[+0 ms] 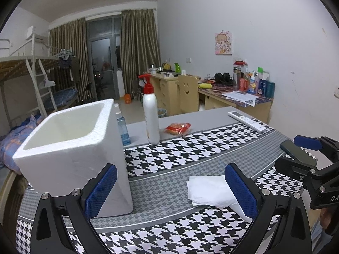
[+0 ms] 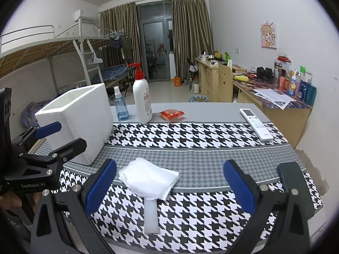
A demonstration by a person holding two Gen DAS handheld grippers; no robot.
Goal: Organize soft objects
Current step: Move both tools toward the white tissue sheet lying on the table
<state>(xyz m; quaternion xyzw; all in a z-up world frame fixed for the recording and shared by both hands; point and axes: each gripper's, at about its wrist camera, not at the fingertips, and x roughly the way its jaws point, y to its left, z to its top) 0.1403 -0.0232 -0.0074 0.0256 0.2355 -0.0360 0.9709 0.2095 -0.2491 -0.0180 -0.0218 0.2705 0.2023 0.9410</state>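
Only the right wrist view shows the white cloth's (image 2: 148,183) narrow tail. Both the left gripper (image 1: 170,187) and right gripper (image 2: 169,187) gape, released; bare tablecloth (image 2: 201,156) lies beyond, foam box (image 2: 80,122) far left.

"GenRobot.AI" stands in pale letters on the black body of the left gripper (image 2: 45,141), left of the right gripper (image 2: 169,182); other labels are too small to read.

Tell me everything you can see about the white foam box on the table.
The white foam box looks like thick-walled polystyrene with a grainy rim, open-topped with no lid, and its visible inside looks empty. It stands upright at the table's left, on the houndstooth cloth. A blue spray bottle stands just behind it. Neither claw touches it.
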